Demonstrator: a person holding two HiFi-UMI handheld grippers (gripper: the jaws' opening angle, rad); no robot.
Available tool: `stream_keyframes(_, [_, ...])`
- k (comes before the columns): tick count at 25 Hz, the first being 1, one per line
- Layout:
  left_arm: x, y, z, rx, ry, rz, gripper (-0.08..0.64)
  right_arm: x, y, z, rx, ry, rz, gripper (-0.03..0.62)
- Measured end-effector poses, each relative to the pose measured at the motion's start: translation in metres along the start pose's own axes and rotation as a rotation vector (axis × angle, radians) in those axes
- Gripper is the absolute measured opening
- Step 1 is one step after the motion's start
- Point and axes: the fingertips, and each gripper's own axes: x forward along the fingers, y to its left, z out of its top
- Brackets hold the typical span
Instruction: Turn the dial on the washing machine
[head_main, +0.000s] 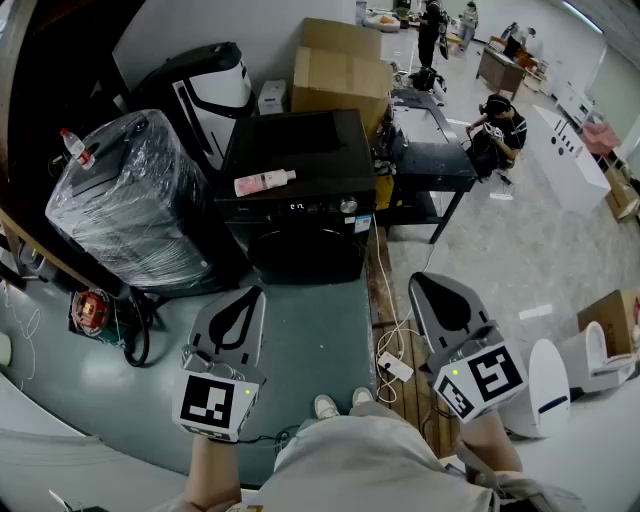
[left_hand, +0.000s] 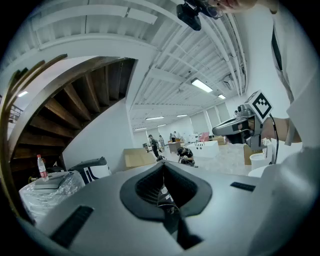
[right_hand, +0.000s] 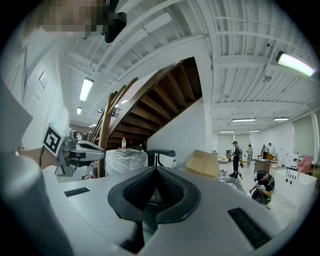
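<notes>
Left gripper (head_main: 243, 303): low in head view, jaws pressed together, nothing between them, over grey floor (head_main: 310, 340).
Right gripper (head_main: 430, 290): jaws pressed together too, empty, near power strip (head_main: 394, 367).
Washing machine (head_main: 300, 215): black front-loader, ahead of both grippers, well apart from them.
Dial (head_main: 348, 206): silver knob, right side of control panel, nothing touching it.
Pink bottle (head_main: 265, 182): lying on machine top, front-left.
Wrapped appliance (head_main: 130, 200): left of machine, in plastic film.
Cardboard boxes (head_main: 340, 65): behind machine.
Crouching person (head_main: 497, 125): background right.
</notes>
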Motion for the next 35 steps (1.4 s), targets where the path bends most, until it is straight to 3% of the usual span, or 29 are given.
stream_keyframes(16, [-0.01,0.014,-0.028,0.024,0.02,-0.022,0.02,0.0,0.011,0.006,0.001,-0.039,-0.022,0.028])
stream_keyframes(24, [0.016,0.005,-0.015,0.004,0.006,-0.038,0.02,0.009,0.0,0.009,0.018,-0.075,-0.012,0.028])
stream_keyframes(30, [0.037,0.007,-0.015,0.011,0.029,-0.031,0.02,0.026,-0.025,0.006,0.101,-0.103,-0.004,0.031])
stream_keyframes(32, [0.047,0.011,-0.02,0.032,0.045,-0.032,0.02,0.038,-0.035,0.0,0.102,-0.088,-0.005,0.052])
stream_keyframes(35, [0.063,0.017,-0.027,0.045,0.071,-0.032,0.02,0.058,-0.05,-0.009,0.12,-0.065,-0.003,0.145])
